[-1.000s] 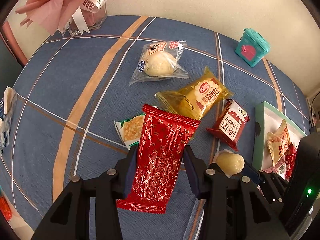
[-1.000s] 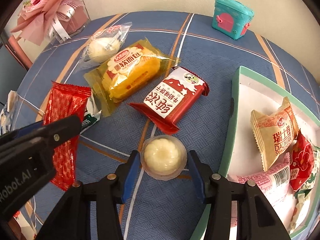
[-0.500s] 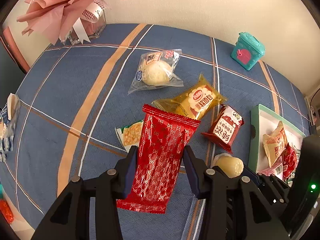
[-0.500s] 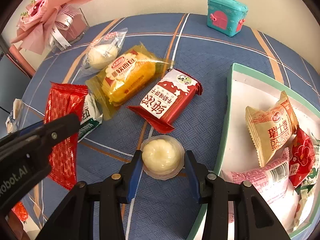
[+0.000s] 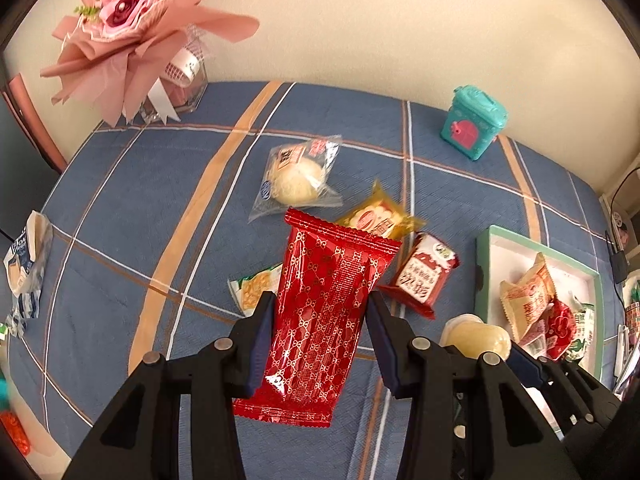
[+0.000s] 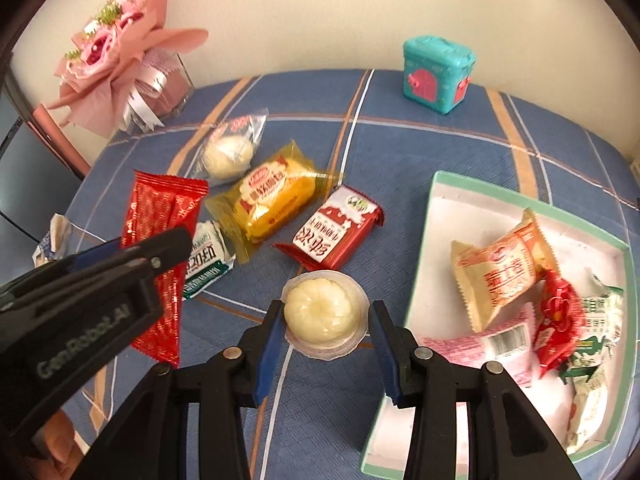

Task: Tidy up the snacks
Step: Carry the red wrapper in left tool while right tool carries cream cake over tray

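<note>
My left gripper (image 5: 320,320) is shut on a long red snack packet (image 5: 326,312) and holds it above the blue cloth; the packet also shows in the right wrist view (image 6: 160,240). My right gripper (image 6: 325,320) is shut on a clear jelly cup (image 6: 324,312) with a pale yellow filling, held above the cloth just left of the green-rimmed white tray (image 6: 436,208). The tray holds several wrapped snacks (image 6: 504,268). On the cloth lie a yellow cake packet (image 6: 272,200), a red and white packet (image 6: 334,230), a clear-wrapped bun (image 6: 228,152) and a green and white packet (image 6: 206,256).
A teal toy chest (image 6: 436,72) stands at the back. A pink bouquet (image 6: 116,52) stands at the back left by the wall. A blue and white wrapper (image 5: 24,264) lies at the cloth's left edge. The left gripper's body (image 6: 80,300) crosses the lower left of the right wrist view.
Both grippers have risen and pulled back from the cloth with their loads still held. The snacks on the cloth look smaller and more wall shows.
</note>
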